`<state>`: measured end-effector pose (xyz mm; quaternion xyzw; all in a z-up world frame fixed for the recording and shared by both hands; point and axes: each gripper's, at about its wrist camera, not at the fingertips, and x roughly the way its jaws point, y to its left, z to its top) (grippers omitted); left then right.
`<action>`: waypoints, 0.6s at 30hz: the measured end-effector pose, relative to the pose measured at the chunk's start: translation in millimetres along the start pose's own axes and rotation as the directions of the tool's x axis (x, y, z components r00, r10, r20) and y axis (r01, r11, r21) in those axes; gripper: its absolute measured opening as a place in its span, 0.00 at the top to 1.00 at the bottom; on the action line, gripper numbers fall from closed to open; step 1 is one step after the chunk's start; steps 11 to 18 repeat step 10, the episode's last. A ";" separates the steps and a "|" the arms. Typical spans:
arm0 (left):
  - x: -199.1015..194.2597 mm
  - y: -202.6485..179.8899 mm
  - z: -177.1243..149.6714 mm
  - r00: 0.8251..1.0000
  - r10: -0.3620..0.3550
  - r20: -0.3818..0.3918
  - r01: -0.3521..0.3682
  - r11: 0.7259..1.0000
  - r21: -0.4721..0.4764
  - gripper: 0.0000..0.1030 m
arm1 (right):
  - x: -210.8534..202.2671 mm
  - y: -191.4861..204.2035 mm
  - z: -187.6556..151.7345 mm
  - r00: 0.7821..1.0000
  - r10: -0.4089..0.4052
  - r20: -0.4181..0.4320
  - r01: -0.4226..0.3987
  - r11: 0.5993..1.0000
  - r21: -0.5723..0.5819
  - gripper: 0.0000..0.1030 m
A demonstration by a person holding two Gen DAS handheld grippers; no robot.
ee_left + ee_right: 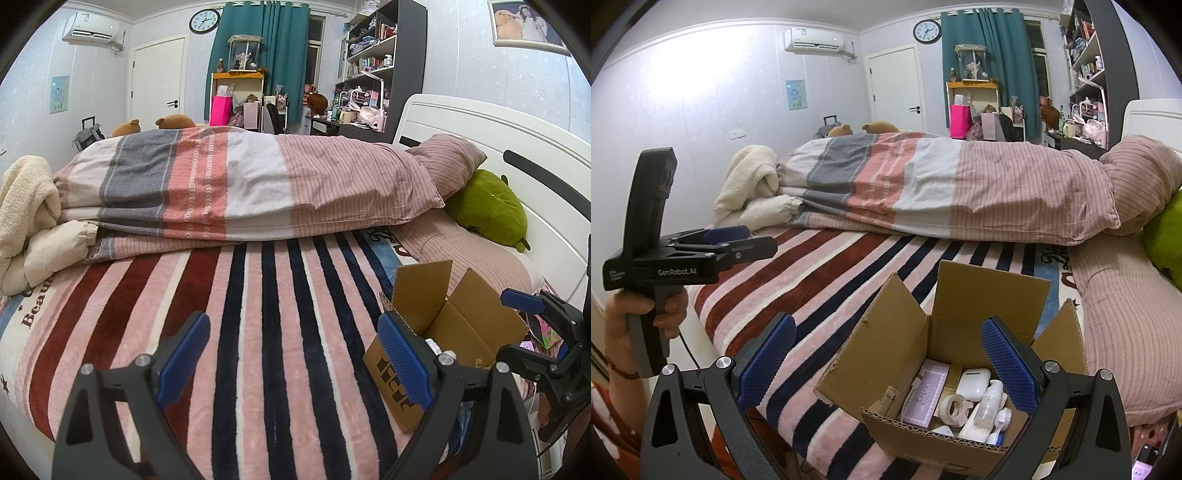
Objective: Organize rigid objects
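Right gripper (pixel 888 360) spread, empty, above open cardboard box (pixel 886 354) at bed's near edge; earbud case (pixel 973 384), tape roll (pixel 955 406), bottle (pixel 988 404) inside. Left gripper (pixel 295 354) spread over striped blanket (pixel 258 295). Best descend vertically, avoid flaps.

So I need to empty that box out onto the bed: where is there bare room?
The striped blanket lies bare between the folded quilt and the cardboard box, leftward to the bed edge. Crowded: the box interior, and the pillow just right of it.
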<state>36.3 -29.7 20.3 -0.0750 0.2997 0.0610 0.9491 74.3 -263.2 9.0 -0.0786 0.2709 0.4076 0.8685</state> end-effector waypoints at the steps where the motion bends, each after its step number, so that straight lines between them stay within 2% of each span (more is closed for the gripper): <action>1: 0.0 -0.1 0.0 1.000 -0.001 0.000 0.001 1.000 0.001 0.12 | -0.1 0.1 -0.5 1.000 0.001 0.000 -0.001 1.000 0.000 0.02; 18: 0.1 1.6 -0.1 1.000 0.001 0.001 -0.001 1.000 0.002 0.12 | -0.4 0.4 0.2 1.000 -0.001 0.000 0.001 1.000 0.001 0.02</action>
